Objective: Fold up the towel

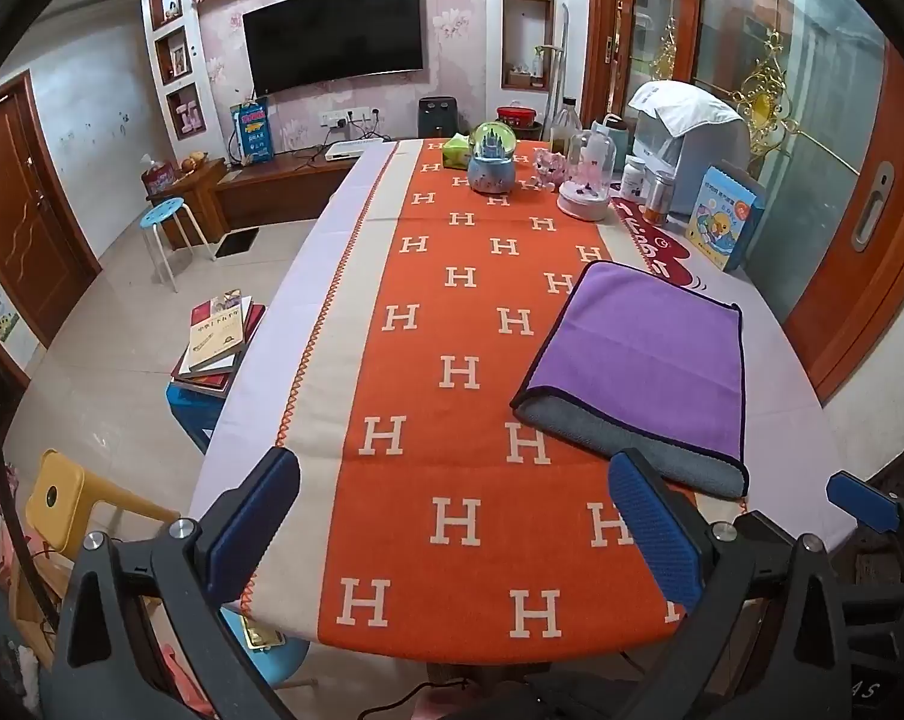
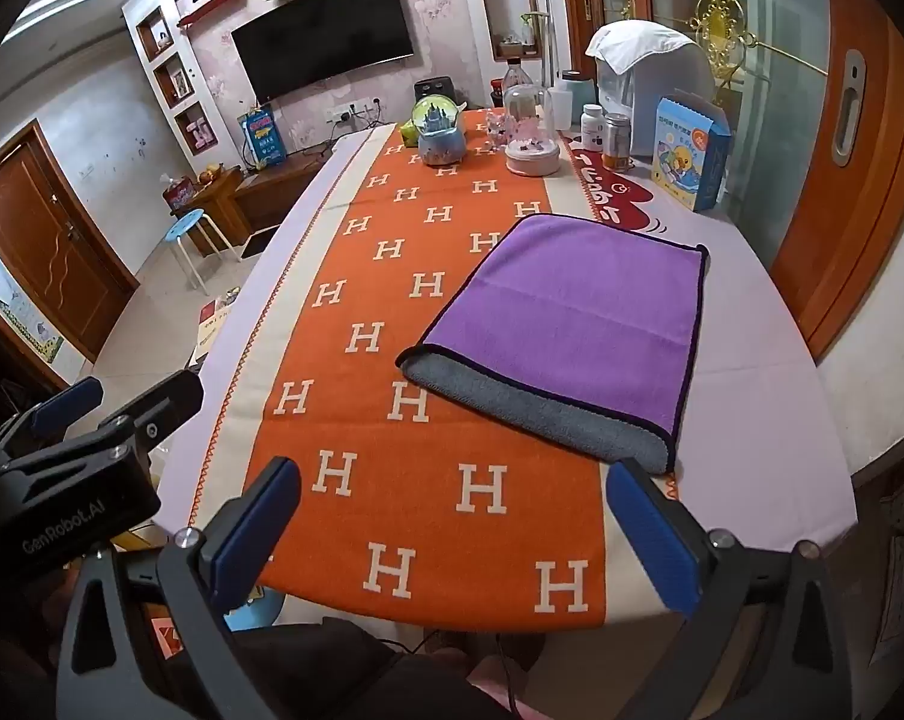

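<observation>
A purple towel (image 1: 644,354) with a grey underside lies folded flat on the right half of the table; it also shows in the right wrist view (image 2: 572,312). Its grey lower layer sticks out along the near edge. My left gripper (image 1: 452,522) is open and empty, held above the table's near edge, to the left of the towel's near corner. My right gripper (image 2: 452,528) is open and empty, just short of the towel's near edge. The left gripper's body shows at the left of the right wrist view (image 2: 62,450).
An orange H-patterned runner (image 1: 452,312) covers the table (image 1: 326,252). At the far end stand a snow globe (image 1: 491,159), a glass dome (image 1: 584,180), bottles, a children's book box (image 1: 725,219) and a covered appliance (image 1: 680,138). A book stack (image 1: 218,336) and stools stand at left.
</observation>
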{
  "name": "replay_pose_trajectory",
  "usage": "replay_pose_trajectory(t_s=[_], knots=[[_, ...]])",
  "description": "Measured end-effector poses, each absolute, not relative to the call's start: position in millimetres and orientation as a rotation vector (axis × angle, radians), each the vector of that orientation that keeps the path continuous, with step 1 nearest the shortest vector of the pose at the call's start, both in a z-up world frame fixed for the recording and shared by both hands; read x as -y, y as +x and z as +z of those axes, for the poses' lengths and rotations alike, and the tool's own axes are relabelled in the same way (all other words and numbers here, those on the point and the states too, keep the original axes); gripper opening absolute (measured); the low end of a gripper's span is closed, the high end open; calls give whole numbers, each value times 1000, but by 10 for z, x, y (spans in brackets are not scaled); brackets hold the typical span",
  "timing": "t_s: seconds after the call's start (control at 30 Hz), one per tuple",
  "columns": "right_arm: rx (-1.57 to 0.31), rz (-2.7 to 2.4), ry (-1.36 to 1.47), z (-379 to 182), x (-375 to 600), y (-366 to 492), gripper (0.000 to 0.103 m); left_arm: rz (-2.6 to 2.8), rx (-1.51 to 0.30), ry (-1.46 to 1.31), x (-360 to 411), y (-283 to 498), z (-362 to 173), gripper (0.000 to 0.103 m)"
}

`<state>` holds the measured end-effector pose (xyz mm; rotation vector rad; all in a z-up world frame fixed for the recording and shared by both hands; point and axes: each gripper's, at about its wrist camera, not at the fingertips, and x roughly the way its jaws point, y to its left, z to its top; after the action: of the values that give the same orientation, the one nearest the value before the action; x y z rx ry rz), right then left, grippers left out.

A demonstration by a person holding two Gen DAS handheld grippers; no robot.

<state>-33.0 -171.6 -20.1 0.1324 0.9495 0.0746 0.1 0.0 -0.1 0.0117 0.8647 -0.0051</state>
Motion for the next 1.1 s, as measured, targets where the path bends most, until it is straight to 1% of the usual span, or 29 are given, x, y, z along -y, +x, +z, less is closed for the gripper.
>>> replay_pose_trajectory(t_s=[0.63,1.1], knots=[[-952,78,138,-200,1712,-318,102,-11,-877,3,17,13,-52,102],[-966,31,151,-249,1666,-388,102,-50,-913,9,-116,-19,-200,102]])
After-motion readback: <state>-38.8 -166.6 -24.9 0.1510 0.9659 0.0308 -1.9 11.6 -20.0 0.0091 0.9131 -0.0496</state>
